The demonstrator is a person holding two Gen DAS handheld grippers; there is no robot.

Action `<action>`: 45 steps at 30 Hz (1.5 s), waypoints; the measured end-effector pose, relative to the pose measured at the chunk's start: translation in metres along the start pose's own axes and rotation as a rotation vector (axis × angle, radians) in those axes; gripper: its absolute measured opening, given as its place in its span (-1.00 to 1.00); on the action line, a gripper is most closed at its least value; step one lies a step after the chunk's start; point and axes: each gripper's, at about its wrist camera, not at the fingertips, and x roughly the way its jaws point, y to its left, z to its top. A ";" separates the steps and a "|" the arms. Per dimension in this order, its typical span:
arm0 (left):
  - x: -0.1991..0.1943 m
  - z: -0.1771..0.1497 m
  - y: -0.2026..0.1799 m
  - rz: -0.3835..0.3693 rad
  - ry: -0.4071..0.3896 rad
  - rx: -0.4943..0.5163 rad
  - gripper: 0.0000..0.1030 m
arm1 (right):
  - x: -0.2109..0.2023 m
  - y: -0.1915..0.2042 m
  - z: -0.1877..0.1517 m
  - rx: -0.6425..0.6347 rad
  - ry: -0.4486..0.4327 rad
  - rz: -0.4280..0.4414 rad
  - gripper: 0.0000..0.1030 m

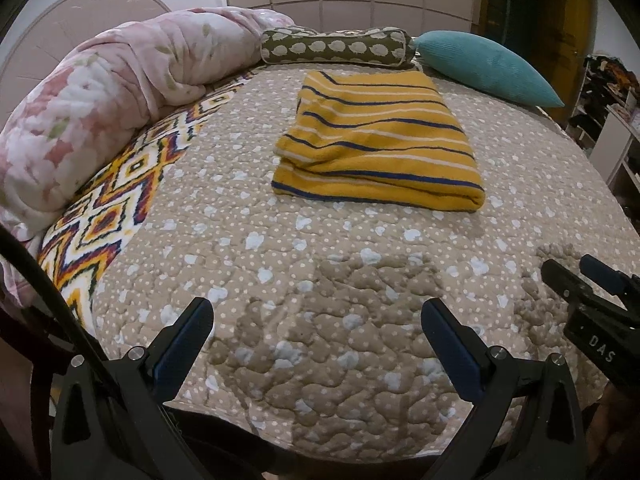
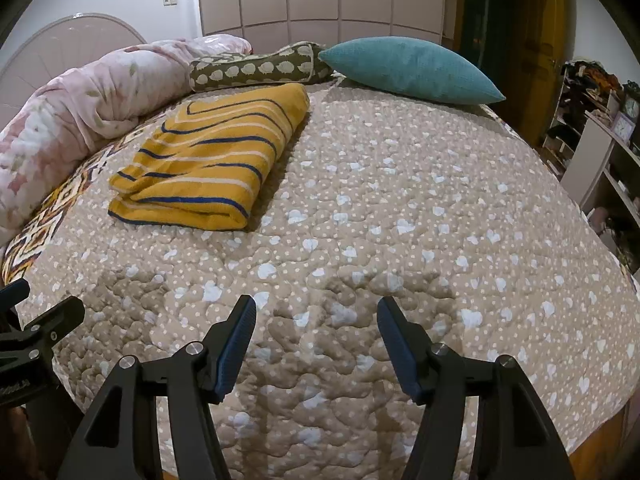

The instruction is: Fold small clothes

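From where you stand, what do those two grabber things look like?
Both are black plastic. The left gripper and right gripper each have two wedge-shaped fingers with blue pads and silver screws. A black cable runs past the left one.

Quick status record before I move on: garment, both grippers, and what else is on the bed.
garment: yellow knit garment with navy and white stripes, folded into a layered rectangle, lying flat on the bed
surface: beige quilted bedspread with white hearts and dots
left gripper: open, holding nothing, over bare quilt short of the garment
right gripper: open, holding nothing, garment ahead to its left
far side: pink floral rolled duvet, olive bolster with pale hedgehog print, teal ribbed cushion
contact: neither gripper touches the garment
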 end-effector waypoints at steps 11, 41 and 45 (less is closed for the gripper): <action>0.002 -0.003 0.001 -0.005 0.010 0.000 1.00 | 0.002 0.003 -0.002 -0.005 0.011 -0.005 0.36; 0.009 -0.006 0.002 -0.019 0.036 -0.007 1.00 | 0.008 0.002 -0.005 0.004 0.030 -0.003 0.40; 0.010 -0.007 0.002 -0.018 0.037 -0.008 1.00 | 0.009 0.002 -0.005 0.004 0.033 -0.002 0.40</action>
